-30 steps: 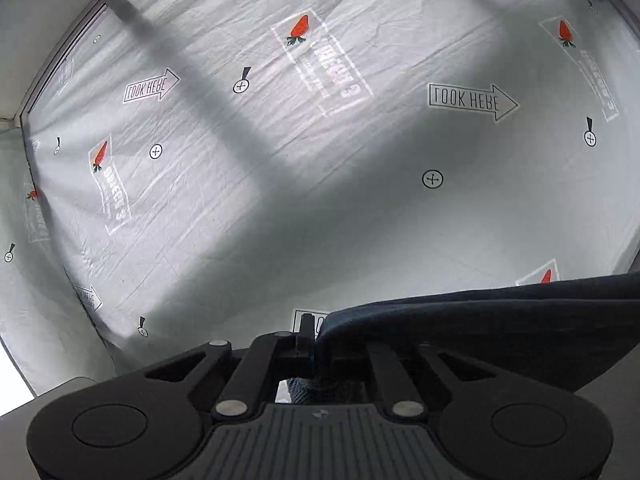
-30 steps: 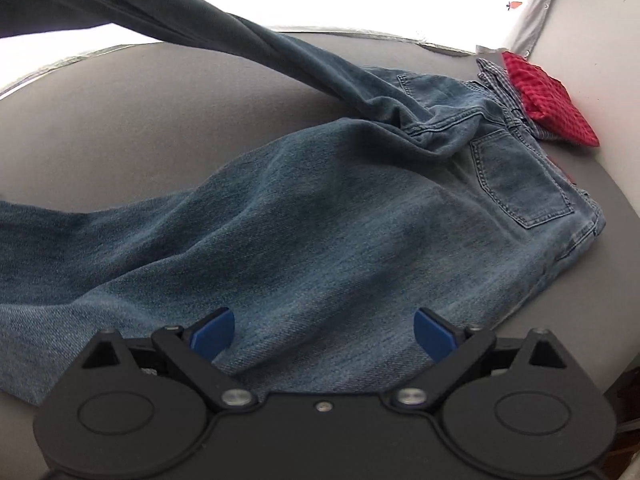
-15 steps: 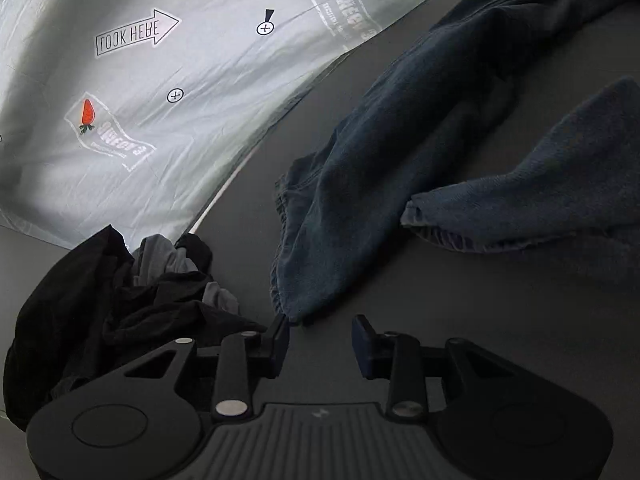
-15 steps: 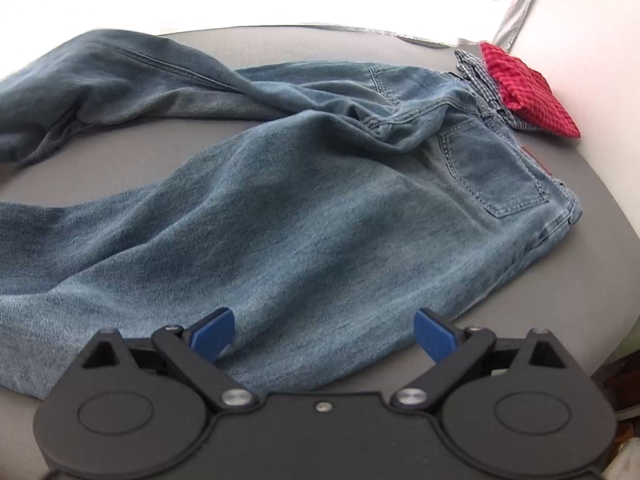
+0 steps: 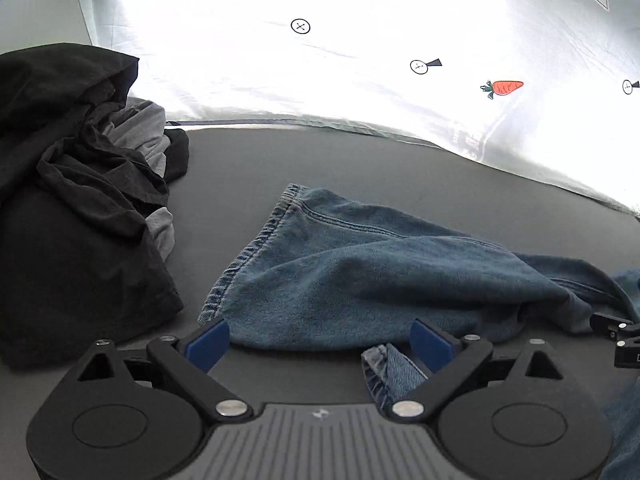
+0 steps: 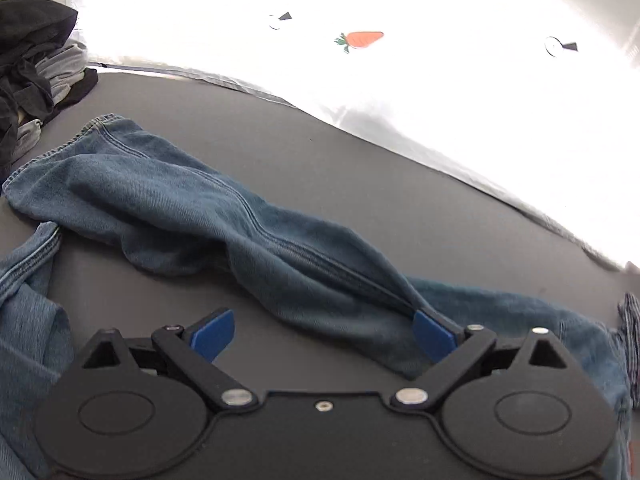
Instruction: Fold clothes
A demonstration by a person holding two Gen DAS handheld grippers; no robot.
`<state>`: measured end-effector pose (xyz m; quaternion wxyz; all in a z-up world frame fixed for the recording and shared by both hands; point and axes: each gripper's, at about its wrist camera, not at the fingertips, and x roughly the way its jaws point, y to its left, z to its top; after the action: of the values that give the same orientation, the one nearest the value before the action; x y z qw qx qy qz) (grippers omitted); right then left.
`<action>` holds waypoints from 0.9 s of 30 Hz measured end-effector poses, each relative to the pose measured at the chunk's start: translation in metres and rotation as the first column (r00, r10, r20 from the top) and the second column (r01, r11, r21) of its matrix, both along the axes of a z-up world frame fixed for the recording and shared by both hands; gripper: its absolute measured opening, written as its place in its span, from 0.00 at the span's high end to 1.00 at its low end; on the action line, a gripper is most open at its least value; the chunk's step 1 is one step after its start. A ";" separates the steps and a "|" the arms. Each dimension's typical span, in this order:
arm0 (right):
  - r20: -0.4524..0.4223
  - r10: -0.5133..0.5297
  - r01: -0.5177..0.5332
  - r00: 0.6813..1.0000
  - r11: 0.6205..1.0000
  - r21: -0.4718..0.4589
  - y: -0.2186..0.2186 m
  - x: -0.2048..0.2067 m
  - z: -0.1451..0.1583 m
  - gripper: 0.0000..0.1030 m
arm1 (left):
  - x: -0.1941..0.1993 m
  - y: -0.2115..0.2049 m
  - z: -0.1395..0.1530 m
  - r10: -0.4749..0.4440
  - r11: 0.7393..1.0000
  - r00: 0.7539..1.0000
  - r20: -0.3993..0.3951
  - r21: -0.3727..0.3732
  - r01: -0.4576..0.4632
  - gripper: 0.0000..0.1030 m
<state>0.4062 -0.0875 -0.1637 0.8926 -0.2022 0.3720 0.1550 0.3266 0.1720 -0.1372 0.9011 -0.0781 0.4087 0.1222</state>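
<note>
We count one pair of jeans (image 6: 280, 248), one heap of dark clothes (image 5: 76, 208), and two grippers. There are no containers in sight; everything lies loose on the grey table (image 5: 400, 172), which runs up to a bright white sheet (image 5: 360, 60) printed with carrots, arrows and small crossed circles.

The jeans lie spread on the table with their two legs apart. In the right wrist view one leg runs from its hemmed cuff at the upper left down towards the lower right, twisted along its seam, and the second leg lies at the far left edge. In the left wrist view the cuff of the first leg sits just ahead of the fingers, and a second hemmed end (image 5: 386, 376) lies on the table between them.

The heap is mostly black cloth with some grey folds showing, and it sits on the table to the left of the jeans, near the cuff but not touching it.

Our left gripper (image 5: 320, 344) is opening and its blue pads stand wide, pressing on nothing. Our right gripper (image 6: 324, 336) is also spread wide; its right pad touches a fold of the jeans leg, but nothing is clamped.
</note>
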 end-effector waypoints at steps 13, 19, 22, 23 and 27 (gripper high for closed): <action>-0.086 0.188 -0.185 0.978 0.982 0.047 0.081 0.098 -0.027 0.05 | 0.050 0.029 -0.064 0.097 0.976 0.971 -0.220 -0.170 -0.136 0.04; -0.273 0.220 -0.204 0.936 0.975 0.088 0.098 0.127 -0.053 0.19 | 0.053 0.033 -0.069 0.110 0.973 0.968 -0.224 -0.173 -0.151 0.02; -0.321 0.200 -0.165 0.926 0.977 0.135 0.094 0.131 -0.052 0.53 | 0.053 0.035 -0.067 0.123 0.969 0.965 -0.230 -0.184 -0.168 0.02; -0.314 0.194 -0.159 0.929 0.978 0.135 0.093 0.128 -0.050 0.71 | 0.052 0.037 -0.065 0.125 0.965 0.965 -0.231 -0.199 -0.172 0.02; -0.260 0.186 -0.151 0.947 0.977 0.147 0.086 0.111 -0.039 0.92 | 0.045 0.043 -0.052 0.129 0.966 0.971 -0.201 -0.197 -0.169 0.02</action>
<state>0.5176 -0.0018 -0.2031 0.8272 -0.1535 0.4622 0.2802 0.3719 0.2148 -0.1890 0.8336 -0.1929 0.4948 0.1520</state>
